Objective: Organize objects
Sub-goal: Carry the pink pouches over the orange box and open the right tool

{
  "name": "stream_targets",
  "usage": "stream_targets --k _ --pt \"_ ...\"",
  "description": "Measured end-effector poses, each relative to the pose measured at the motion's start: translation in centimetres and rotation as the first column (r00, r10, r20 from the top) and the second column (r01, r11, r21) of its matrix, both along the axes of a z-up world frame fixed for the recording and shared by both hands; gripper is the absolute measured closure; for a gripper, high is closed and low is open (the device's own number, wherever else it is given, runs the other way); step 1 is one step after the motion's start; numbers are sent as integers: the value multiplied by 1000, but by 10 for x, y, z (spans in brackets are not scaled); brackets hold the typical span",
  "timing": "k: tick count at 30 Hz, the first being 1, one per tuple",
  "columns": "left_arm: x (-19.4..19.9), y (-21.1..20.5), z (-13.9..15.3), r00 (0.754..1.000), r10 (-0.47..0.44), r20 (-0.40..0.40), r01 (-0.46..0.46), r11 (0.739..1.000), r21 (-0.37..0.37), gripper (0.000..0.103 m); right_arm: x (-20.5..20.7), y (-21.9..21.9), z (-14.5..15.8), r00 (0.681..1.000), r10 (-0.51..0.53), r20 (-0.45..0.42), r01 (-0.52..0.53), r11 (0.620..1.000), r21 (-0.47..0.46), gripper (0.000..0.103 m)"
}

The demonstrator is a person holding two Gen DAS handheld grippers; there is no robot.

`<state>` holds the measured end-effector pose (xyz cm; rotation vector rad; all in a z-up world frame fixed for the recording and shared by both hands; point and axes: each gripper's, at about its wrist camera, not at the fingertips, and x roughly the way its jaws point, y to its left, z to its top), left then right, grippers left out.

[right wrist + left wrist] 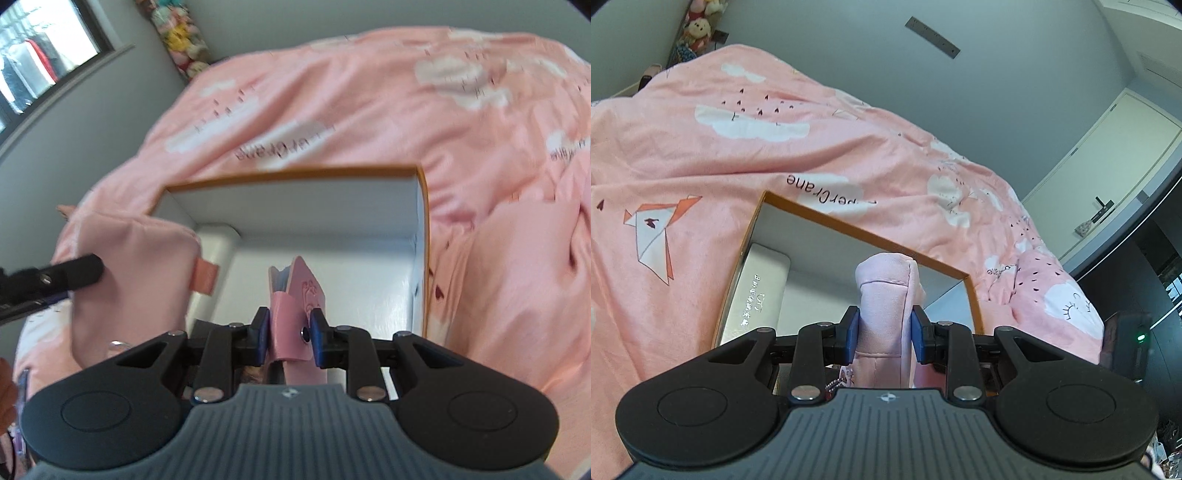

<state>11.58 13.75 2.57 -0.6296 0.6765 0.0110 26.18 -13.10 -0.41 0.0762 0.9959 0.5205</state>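
Both grippers tilt down over an open box (423,236) on the bed: left gripper (885,326) clamps a pink pouch (884,291), right gripper (289,330) pinches a pink wallet (295,291).

Box (971,295) on duvet (701,155); case (757,295) inside (left side).

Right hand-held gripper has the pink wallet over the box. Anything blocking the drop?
Nothing visible. The right hand-held gripper holds the pink snap wallet above bare floor of the orange-rimmed box. The white case lies along the other side.
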Motion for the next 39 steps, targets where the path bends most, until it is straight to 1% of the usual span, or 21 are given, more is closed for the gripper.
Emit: stream_targets --k 4,11,13,18,22,24,26,29,32,33,34,39 --pt "7 3 -8 1000 -8 -15 8 1000 -18 71 7 4 -22 998 -34 -59 33 999 -15 79" --pt "16 7 -21 999 -19 -34 17 998 -54 71 18 8 -39 989 -72 -132 69 997 -27 78" --pt "18 8 -23 999 -22 -40 20 998 -60 71 17 11 -41 989 -72 -129 66 996 -52 78" --pt "23 8 -29 998 -31 -52 27 997 -67 71 10 26 -43 997 -58 -44 48 979 -197 79" --pt "24 9 -30 998 -30 -60 26 997 -67 71 6 34 -44 1000 -24 -8 21 966 -257 79" --pt "24 9 -31 998 -27 -63 23 997 -68 71 4 41 -45 1000 11 6 -9 955 -296 78" --pt "25 9 -31 997 -26 -66 21 997 -68 71 3 46 -48 999 37 8 -33 943 -330 78" --pt "25 9 -30 997 -28 -67 23 997 -69 71 9 49 -56 999 34 -37 -45 934 -354 75" --pt "24 9 -30 997 -27 -66 22 998 -66 71 12 46 -57 998 37 -60 -55 939 -340 71" --pt "24 9 -30 997 -26 -67 21 998 -65 71 13 43 -54 997 36 -70 -57 946 -319 65" --pt "24 10 -30 997 -25 -67 20 998 -66 71 13 39 -51 996 37 -77 -58 955 -292 62" --pt "25 10 -31 997 -25 -70 20 997 -71 71 10 28 -34 995 62 -78 -78 972 -221 61"
